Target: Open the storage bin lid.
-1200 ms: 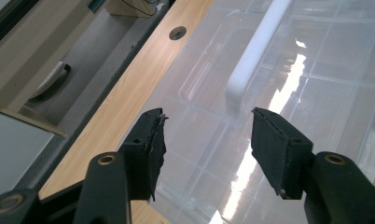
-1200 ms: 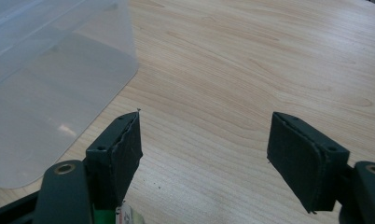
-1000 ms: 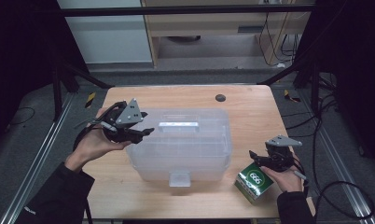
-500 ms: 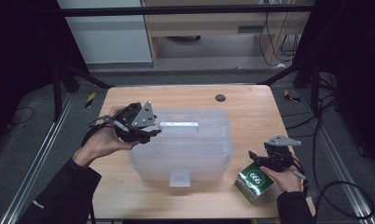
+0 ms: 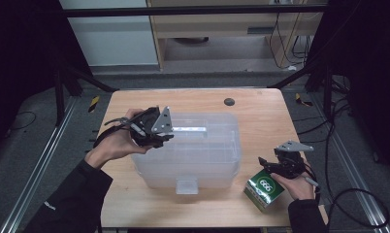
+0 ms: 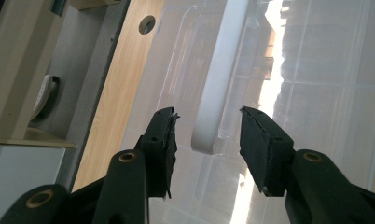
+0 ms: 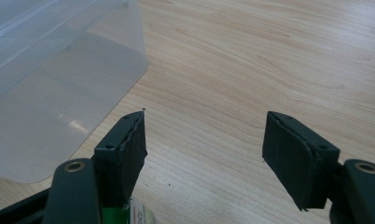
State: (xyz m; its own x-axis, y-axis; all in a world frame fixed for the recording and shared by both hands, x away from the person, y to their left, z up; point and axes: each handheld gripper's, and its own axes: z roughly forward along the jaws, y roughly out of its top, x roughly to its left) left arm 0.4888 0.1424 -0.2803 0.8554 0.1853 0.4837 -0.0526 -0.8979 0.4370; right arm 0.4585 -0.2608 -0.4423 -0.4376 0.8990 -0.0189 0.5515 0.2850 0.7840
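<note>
Desk (image 5: 135, 104) w/ clear bin (image 5: 193, 155) in the middle, lid on. Its white handle (image 6: 218, 79) lies on the lid's far-left part. Left gripper (image 6: 208, 135) straddles the handle's end; jaws have just been closing, pads not yet touching. Grasp and lift are left, I judge. Right gripper (image 7: 204, 149) is wide, empty, near-right by green box (image 5: 265, 188).
</note>
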